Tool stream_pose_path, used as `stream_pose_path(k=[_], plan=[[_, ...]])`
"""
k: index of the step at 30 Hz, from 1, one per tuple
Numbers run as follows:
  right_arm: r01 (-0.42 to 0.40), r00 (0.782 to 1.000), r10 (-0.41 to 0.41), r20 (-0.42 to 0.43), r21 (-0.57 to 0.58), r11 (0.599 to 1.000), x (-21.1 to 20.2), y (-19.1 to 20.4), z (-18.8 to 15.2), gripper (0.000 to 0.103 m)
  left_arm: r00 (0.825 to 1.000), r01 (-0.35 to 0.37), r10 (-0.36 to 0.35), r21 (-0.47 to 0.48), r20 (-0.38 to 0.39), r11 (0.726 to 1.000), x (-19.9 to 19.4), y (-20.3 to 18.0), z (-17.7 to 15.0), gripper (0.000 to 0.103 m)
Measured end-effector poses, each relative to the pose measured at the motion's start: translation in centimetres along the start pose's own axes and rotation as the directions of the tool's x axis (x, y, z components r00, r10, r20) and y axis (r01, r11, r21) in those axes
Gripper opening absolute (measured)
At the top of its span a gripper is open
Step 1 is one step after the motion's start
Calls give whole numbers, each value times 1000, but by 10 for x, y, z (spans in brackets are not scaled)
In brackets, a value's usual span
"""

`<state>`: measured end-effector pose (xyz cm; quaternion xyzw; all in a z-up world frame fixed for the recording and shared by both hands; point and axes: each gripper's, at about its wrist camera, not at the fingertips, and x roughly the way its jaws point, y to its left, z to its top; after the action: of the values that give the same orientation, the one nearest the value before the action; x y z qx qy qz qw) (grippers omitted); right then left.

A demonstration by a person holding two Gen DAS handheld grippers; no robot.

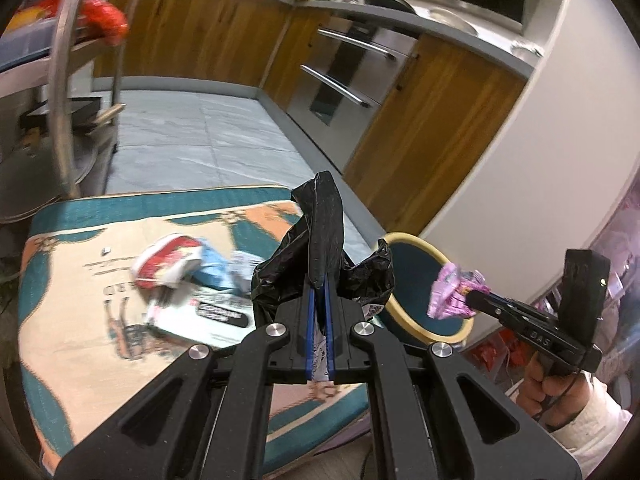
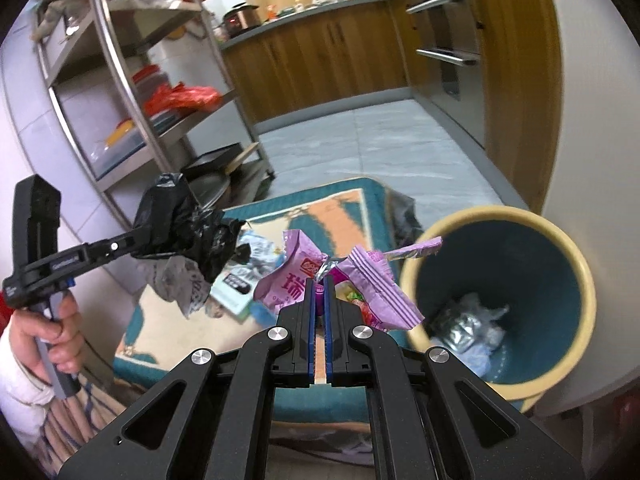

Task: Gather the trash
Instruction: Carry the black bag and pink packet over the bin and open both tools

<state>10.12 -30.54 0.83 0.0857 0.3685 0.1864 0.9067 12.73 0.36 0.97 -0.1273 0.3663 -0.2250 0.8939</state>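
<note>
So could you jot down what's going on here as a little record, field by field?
left gripper: shut on a black plastic bag with a crumpled printed wrapper
right gripper: shut on a pink snack wrapper
bin: yellow rim, blue inside, upright beside the mat, some silvery trash already in it
mat: teal and peach, on the floor
left on the mat: a red-and-white wrapper, other packets
setting: kitchen with wooden cabinets

The rug point(image 2: 192, 336) lies on the kitchen floor point(image 2: 372, 144), with a litter pile point(image 1: 188, 276) on it. The waste bin point(image 2: 576, 280) stands at the rug's right edge, crumpled trash point(image 2: 468, 324) inside. A metal shelf rack point(image 2: 132, 92) stands left; cabinets point(image 2: 320, 64) run behind.
</note>
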Motion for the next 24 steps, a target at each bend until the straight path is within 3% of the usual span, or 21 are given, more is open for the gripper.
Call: stream_pose_path(k=[7, 17, 24], plan=[[45, 998, -48, 29, 80, 996, -13, -36, -6, 4, 997, 64, -60, 88, -43, 994, 33, -53, 4, 4], [92, 991, -110, 79, 204, 975, -44, -86, -17, 4, 987, 137, -113, 230, -114, 963, 96, -140, 2, 4], [107, 986, -138, 96, 272, 956, -55, -107, -23, 4, 981, 152, -115, 248, -157, 957, 146, -175, -1, 4]])
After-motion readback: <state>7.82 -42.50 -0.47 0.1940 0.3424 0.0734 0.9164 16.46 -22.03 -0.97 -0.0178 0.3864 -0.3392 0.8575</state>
